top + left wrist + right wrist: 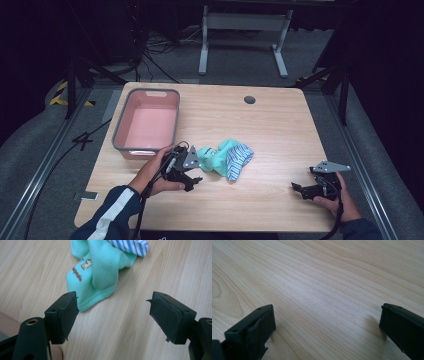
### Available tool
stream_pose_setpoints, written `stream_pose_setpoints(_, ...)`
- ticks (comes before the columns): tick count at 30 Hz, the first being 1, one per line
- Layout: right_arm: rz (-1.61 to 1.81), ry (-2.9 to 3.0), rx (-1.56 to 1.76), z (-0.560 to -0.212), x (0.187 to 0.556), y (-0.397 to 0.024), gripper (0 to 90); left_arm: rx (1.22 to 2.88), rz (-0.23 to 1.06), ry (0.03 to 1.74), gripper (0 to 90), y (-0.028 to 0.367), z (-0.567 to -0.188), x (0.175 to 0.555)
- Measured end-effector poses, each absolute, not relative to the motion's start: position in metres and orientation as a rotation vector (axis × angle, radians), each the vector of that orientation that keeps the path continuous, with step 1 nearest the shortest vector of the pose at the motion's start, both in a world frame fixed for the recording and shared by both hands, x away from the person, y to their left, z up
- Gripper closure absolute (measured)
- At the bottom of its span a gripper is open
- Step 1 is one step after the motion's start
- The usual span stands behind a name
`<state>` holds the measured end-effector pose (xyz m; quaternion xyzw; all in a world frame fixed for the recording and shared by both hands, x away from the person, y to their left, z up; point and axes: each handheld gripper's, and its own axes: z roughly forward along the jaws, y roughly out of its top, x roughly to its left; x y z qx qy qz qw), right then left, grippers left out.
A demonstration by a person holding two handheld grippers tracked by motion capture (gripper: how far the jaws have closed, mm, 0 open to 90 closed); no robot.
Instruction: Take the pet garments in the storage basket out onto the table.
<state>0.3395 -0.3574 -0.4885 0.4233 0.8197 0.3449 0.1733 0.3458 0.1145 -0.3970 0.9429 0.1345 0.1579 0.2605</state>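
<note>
A mint-green sock (216, 157) lies crumpled at the middle of the wooden table (280, 125), with a blue-and-white striped sock (238, 161) bunched against its right side. In the left gripper view the green sock (100, 272) lies just beyond the jaws and the striped sock (132, 246) sits at the top edge. My left gripper (194, 176) rests just left of the socks, open, nothing between its jaws (113, 317). My right gripper (298, 190) lies near the front right of the table, open over bare wood (327, 322).
A pink bin with a grey rim (170, 93) stands at the back left of the table, close behind my left hand. A dark round hole (249, 99) marks the tabletop at the back. Metal table legs (204, 45) and cables lie on the floor beyond.
</note>
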Motion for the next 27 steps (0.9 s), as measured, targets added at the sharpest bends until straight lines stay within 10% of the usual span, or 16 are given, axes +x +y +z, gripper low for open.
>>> stream_pose_setpoints(27,0.975,2.323,1.204,-0.488,0.339,-0.357,0.7,2.613,0.457,0.507,22.2,0.190,-0.436,0.325)
